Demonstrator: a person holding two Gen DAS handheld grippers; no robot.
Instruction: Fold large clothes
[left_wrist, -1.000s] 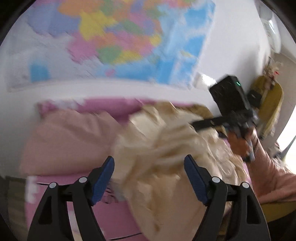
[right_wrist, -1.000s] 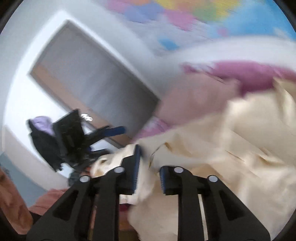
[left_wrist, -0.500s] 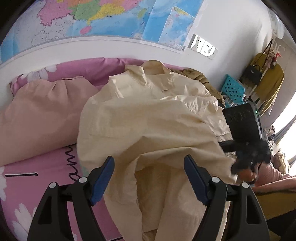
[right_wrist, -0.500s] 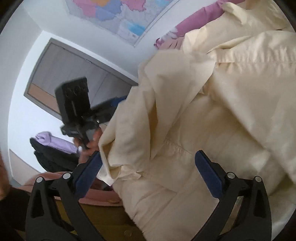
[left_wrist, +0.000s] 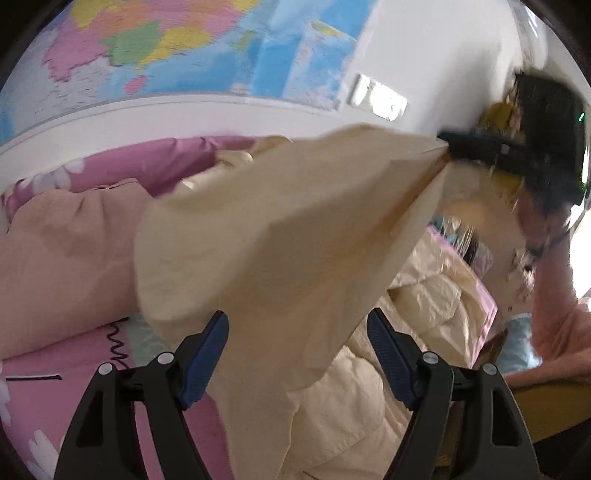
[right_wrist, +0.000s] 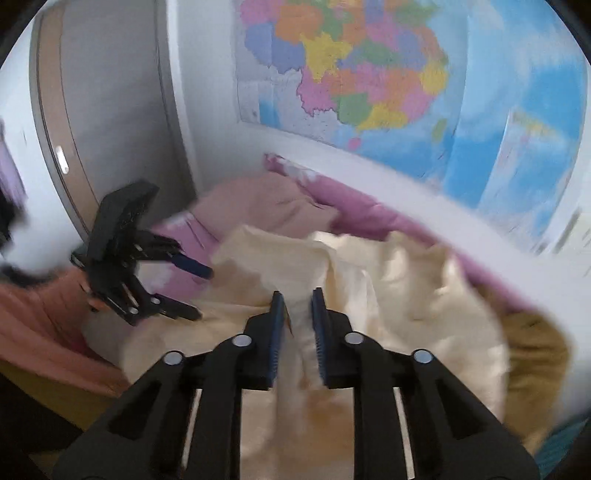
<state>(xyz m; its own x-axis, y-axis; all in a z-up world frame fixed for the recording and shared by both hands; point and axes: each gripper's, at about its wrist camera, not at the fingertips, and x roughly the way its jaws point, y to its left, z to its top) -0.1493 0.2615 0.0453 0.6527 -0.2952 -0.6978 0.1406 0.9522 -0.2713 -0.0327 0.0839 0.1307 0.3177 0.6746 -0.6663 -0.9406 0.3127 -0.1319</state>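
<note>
A large cream garment (left_wrist: 288, 236) lies on the pink bed and is pulled up into a peak at the upper right of the left wrist view. My right gripper (right_wrist: 298, 314) is shut on a fold of the cream garment (right_wrist: 388, 295); it also shows in the left wrist view (left_wrist: 458, 147), holding the raised peak. My left gripper (left_wrist: 297, 354) is open, with cloth draped between its fingers but not pinched. It shows at the left of the right wrist view (right_wrist: 192, 288), open beside the garment's edge.
A pink floral bedsheet (left_wrist: 33, 391) covers the bed. A peach pillow (left_wrist: 66, 251) lies at the back left. A mustard garment (right_wrist: 532, 347) lies at the right. A coloured map (right_wrist: 369, 74) hangs on the wall; a door (right_wrist: 92, 110) is at the left.
My right gripper has closed on a fold of the cream garment and lifted it high. The left gripper stays open, and the cloth now stretches up to the right.
</note>
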